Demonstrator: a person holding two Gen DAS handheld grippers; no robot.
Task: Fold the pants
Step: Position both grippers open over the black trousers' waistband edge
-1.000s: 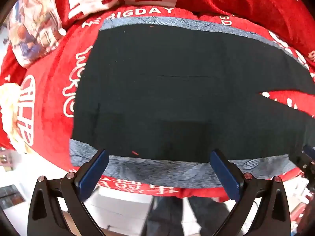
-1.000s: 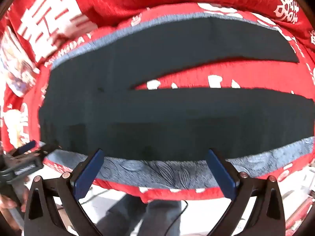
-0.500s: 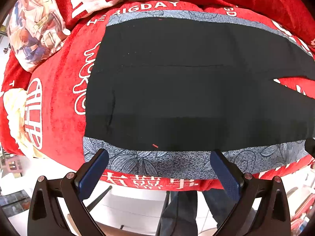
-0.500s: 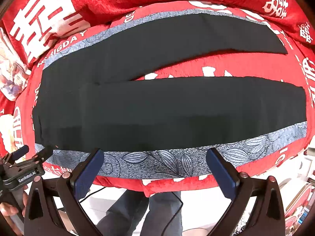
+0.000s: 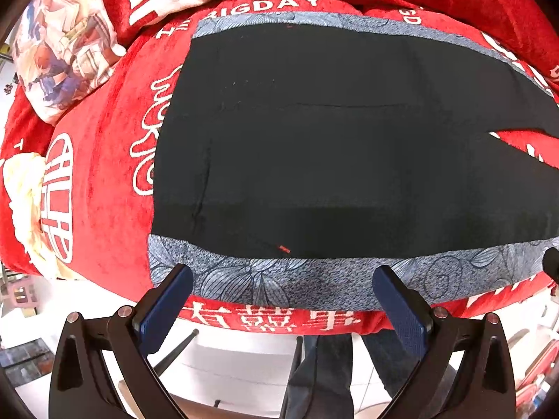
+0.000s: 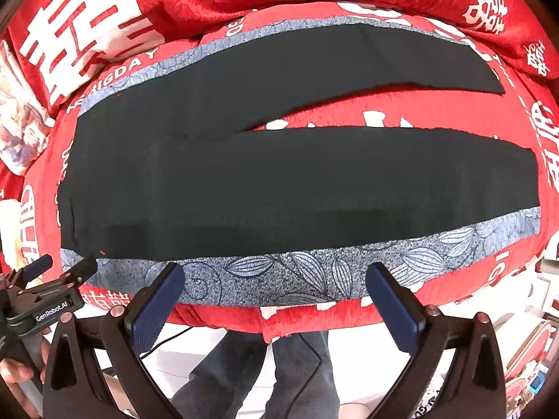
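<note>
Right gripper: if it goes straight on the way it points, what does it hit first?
Probably the grey leaf-patterned side stripe along the near edge of the black pants, lying flat on the red blanket. The open right gripper holds nothing; depth is unclear, so the blanket edge could come first.

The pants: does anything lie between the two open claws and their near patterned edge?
Nothing visible does. The pants lie flat on the red blanket; the left claw and right claw face the edge unobstructed.

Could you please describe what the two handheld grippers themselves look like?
Both the left gripper and right gripper have black skeletal frames with silver rivets and ribbed navy-blue pads. Seen from the right wrist view, the left one's body carries white "GenRobot.AI" lettering.
</note>
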